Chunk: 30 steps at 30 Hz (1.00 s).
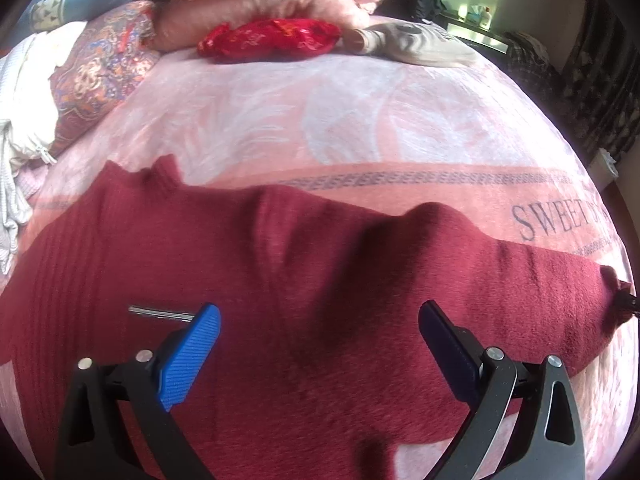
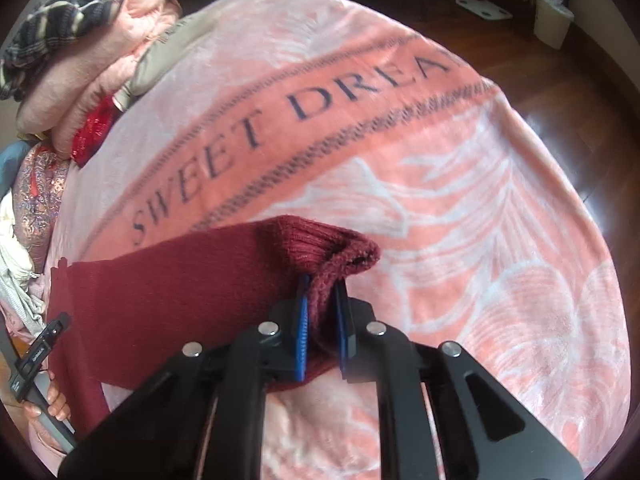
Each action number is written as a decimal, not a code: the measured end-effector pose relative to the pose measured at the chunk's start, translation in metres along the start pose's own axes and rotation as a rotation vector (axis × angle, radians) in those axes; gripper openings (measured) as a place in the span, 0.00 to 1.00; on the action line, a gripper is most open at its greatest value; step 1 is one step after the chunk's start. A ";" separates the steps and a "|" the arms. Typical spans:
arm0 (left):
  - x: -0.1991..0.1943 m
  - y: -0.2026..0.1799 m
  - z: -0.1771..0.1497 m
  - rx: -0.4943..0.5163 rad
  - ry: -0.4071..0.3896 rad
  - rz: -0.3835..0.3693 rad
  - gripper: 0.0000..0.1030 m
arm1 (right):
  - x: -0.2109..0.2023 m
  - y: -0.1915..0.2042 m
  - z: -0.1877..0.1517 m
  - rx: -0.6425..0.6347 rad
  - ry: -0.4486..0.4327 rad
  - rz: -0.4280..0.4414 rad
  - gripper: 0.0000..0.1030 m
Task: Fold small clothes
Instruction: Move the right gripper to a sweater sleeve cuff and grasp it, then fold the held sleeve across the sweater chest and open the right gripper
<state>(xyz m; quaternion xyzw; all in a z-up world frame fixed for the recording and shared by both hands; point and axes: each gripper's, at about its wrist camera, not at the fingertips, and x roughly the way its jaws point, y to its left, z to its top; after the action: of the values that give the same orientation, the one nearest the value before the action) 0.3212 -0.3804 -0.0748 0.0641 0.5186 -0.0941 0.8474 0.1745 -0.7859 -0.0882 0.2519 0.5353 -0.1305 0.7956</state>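
Sweater (image 1: pixel 280 280): flat, unfolded | right gripper (image 2: pixel 322 316): pinching cuff (image 2: pixel 320 248) | left gripper (image 1: pixel 320 344): spread above sweater | folds: pending

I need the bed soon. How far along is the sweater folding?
Barely started. Done: the dark red sweater lies spread on the pink blanket. In hand: the right gripper is shut on the sleeve cuff; the left gripper hangs open above the body. Left: every fold.

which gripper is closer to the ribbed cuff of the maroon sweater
Right. The right gripper is shut on the ribbed cuff; the left gripper hangs open over the sweater's body, away from it.
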 end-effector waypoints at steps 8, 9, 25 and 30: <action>-0.008 0.069 -0.002 -0.055 0.007 0.060 0.96 | -0.019 0.122 -0.011 -0.167 -0.027 0.065 0.09; -0.008 0.078 -0.003 -0.063 0.009 0.067 0.96 | -0.019 0.141 -0.015 -0.190 -0.018 0.073 0.09; -0.018 0.164 -0.015 -0.117 0.019 0.013 0.96 | 0.051 0.391 -0.087 -0.449 0.187 0.302 0.18; -0.015 0.156 -0.022 -0.116 0.057 -0.079 0.96 | 0.034 0.362 -0.084 -0.379 0.164 0.372 0.35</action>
<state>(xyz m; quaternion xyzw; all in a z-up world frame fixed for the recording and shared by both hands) 0.3306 -0.2222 -0.0702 -0.0032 0.5494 -0.0954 0.8301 0.2949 -0.4345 -0.0496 0.2023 0.5574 0.1409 0.7928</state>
